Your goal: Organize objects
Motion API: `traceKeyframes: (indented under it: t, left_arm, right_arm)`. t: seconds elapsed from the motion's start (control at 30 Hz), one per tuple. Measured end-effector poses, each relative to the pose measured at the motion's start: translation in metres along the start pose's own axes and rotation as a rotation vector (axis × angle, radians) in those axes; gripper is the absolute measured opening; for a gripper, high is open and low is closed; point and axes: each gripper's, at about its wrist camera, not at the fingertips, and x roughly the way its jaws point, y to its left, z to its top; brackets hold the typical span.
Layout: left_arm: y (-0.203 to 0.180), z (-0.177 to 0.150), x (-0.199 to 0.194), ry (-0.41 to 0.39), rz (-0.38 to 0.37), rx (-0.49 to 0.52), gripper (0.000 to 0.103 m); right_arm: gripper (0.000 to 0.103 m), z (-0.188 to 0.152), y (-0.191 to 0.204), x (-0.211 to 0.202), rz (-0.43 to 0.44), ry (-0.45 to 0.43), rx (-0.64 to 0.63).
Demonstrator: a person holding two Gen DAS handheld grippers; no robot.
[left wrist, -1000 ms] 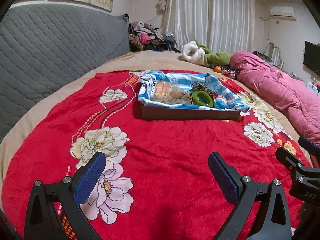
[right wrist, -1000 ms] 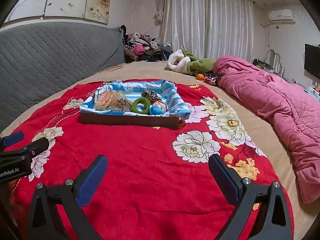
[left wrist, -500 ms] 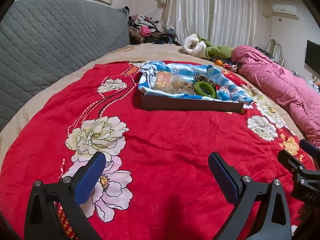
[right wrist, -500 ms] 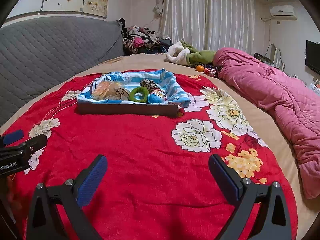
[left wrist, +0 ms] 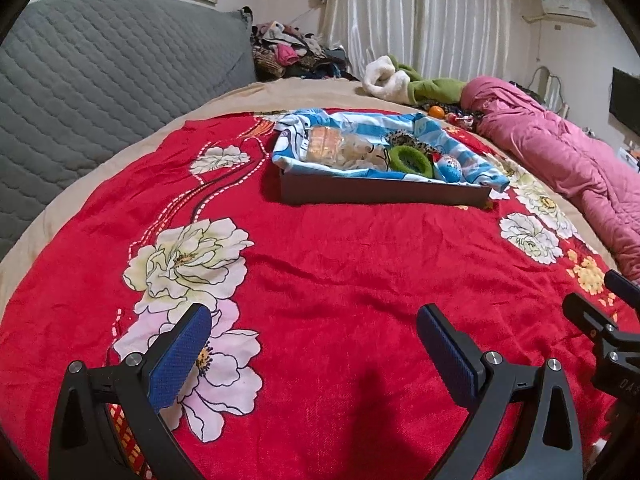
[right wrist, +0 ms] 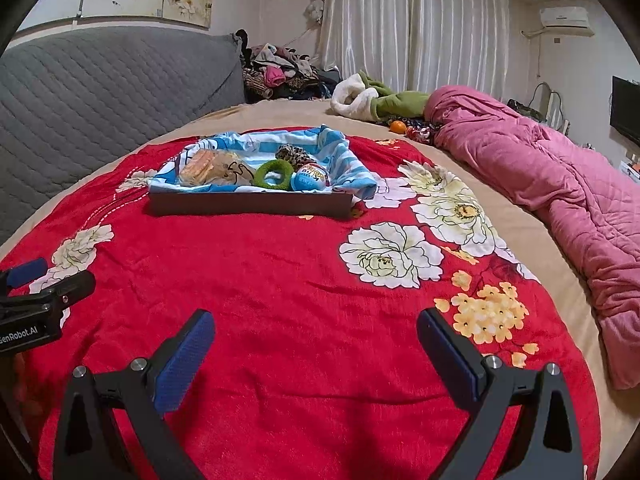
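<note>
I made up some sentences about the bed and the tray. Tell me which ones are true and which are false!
1. The green ring lies inside the tray. True.
2. The left gripper is squeezing the blue egg. False: its jaws are open and empty, and the egg sits in the tray.
3. The tray is lined with a blue striped cloth. True.
4. The pink quilt covers the tray. False: it lies off to the side, apart from the tray.
5. The right gripper is open above the red blanket. True.
</note>
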Motion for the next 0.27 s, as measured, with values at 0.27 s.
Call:
traceKeyframes:
  t: [0.27]
  left_arm:
    - [-0.0017,-0.0019,-0.0003,-0.006,-0.019,0.009,0.102]
  right_arm:
    - [0.102,-0.0022,0.0005,0.0015,-0.001,0.005,0.001]
